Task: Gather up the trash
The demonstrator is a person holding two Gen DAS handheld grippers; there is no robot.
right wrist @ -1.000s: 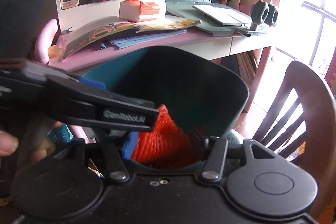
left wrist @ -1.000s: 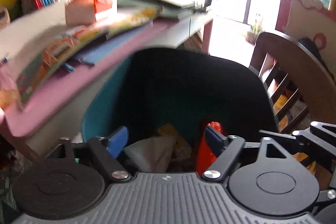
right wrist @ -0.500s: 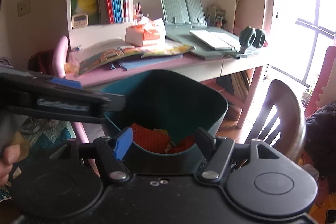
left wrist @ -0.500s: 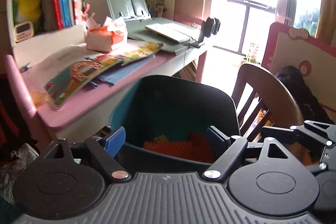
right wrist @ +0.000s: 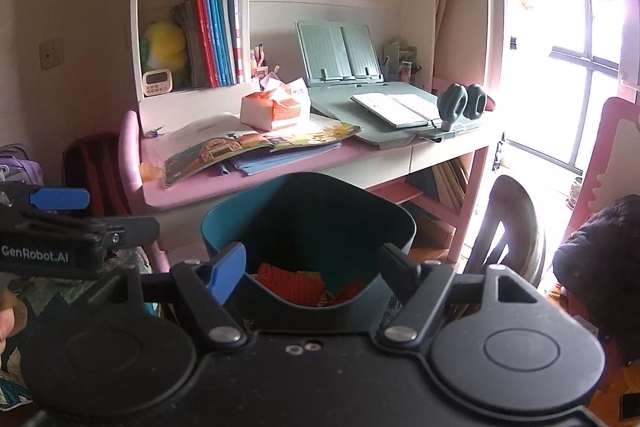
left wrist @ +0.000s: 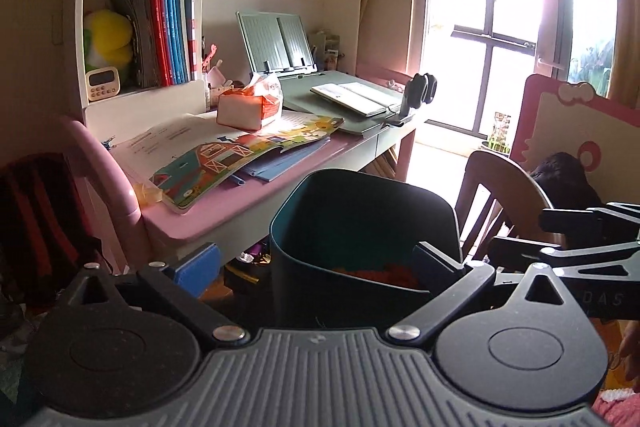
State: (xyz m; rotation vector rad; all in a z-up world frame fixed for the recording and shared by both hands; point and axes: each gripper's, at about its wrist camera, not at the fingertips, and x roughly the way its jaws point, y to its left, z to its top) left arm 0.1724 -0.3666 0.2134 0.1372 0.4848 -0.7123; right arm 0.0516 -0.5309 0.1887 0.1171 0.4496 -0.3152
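Both opening jaws empty above trash point(right wrist: 294, 285).

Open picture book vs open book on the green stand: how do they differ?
The picture book has bright, colourful covers facing up; the book on the green stand shows plain pale pages. The picture book lies on the pink desk atop blue papers; the other rests on the stand's sloped board. The picture book overhangs the papers beneath it; the other sits within its board. Both lie open on the same desk.
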